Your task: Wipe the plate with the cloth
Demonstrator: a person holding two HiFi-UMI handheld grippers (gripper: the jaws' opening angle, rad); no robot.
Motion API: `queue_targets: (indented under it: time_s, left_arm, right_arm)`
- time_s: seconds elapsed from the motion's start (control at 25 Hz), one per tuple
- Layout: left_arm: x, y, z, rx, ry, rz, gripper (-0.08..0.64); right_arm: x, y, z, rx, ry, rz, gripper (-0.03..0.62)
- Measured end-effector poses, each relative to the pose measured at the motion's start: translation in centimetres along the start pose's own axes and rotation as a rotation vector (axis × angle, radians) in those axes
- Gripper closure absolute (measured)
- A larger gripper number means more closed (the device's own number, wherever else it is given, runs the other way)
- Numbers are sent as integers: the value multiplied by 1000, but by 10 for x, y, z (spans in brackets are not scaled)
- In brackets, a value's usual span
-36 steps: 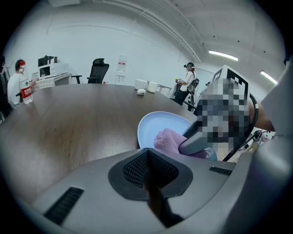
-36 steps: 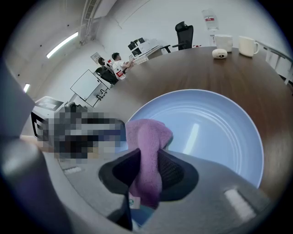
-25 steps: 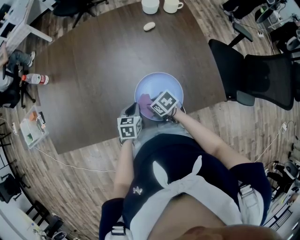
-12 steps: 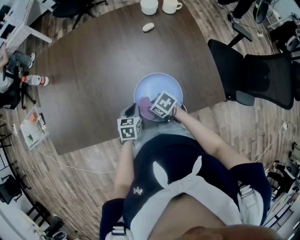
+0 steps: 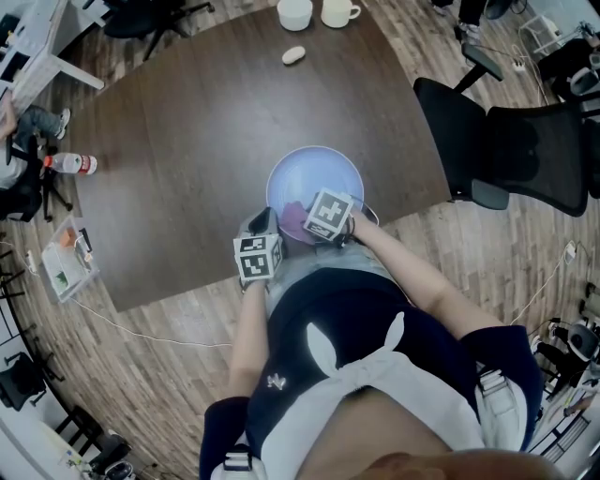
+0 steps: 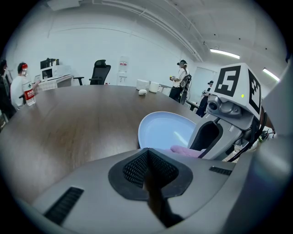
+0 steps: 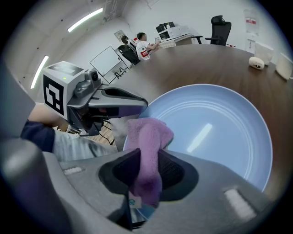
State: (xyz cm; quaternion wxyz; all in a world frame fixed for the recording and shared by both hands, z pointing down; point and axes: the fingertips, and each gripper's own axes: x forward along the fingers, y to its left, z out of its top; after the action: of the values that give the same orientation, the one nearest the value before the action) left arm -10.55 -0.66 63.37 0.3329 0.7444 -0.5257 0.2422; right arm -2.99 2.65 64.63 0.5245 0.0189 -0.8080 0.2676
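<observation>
Right gripper view has the right gripper (image 7: 145,172) with its jaws clamped on a purple cloth (image 7: 147,137). The cloth stands up between the pads and bunches over just ahead of them, at the near edge of a pale blue plate (image 7: 219,123). A small label hangs from the cloth below the pads. The plate spreads ahead and to the right of these jaws, flat on a dark wooden table (image 7: 206,64). Just left of the cloth sits the left gripper (image 6: 146,167); its own view shows its jaws pressed together with nothing between them, and the plate lying just ahead and to the right of its tips. Whether it touches the plate's rim cannot be told. Far beyond the plate, across the table, lie a small pale object (image 7: 256,61) and two white cups (image 5: 319,12).
</observation>
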Motion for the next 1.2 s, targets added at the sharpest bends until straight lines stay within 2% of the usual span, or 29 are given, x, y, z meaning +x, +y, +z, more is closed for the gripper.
queue_targets:
  time_s: [0.68,1.2]
  left_arm:
    - [0,1,-1,21,4,2,555]
    - [-2,-2,-2,30,10,-8,555]
  right_arm:
    - [-17,-10,-29,77,48,6,479]
    - [-33,-31,-44,108,75,-64,477]
